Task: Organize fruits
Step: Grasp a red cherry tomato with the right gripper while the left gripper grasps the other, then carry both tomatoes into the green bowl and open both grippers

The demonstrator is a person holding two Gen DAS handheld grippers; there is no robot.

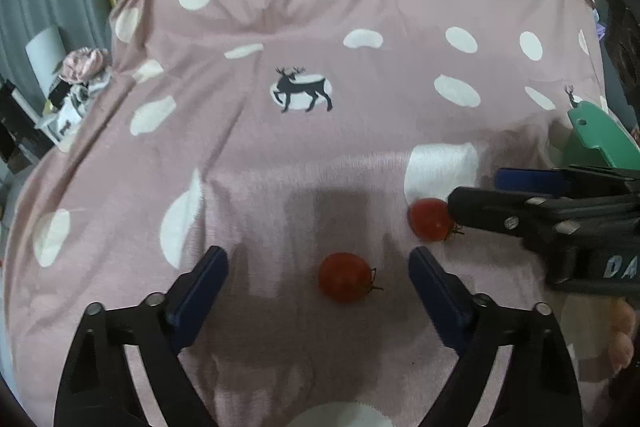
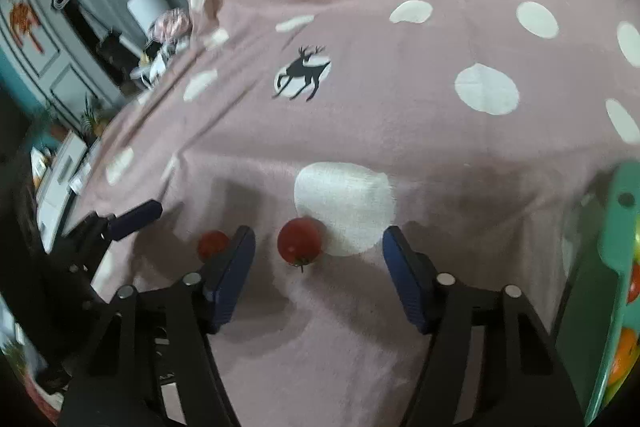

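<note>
Two small red tomatoes lie on a pink polka-dot cloth (image 1: 320,155). In the left wrist view my left gripper (image 1: 318,265) is open, its blue fingers either side of the near tomato (image 1: 345,277). The second tomato (image 1: 430,219) lies further right, by the right gripper's fingers (image 1: 480,211), which reach in from the right. In the right wrist view my right gripper (image 2: 319,247) is open around that tomato (image 2: 300,239); the other tomato (image 2: 213,243) sits just left of its left finger, and a left gripper finger (image 2: 136,215) shows further left.
A green basket (image 2: 616,259) holding orange and red fruit stands at the right edge; its rim also shows in the left wrist view (image 1: 596,139). Clutter and a white cylinder (image 1: 44,55) sit beyond the cloth's left edge. Curtains hang behind.
</note>
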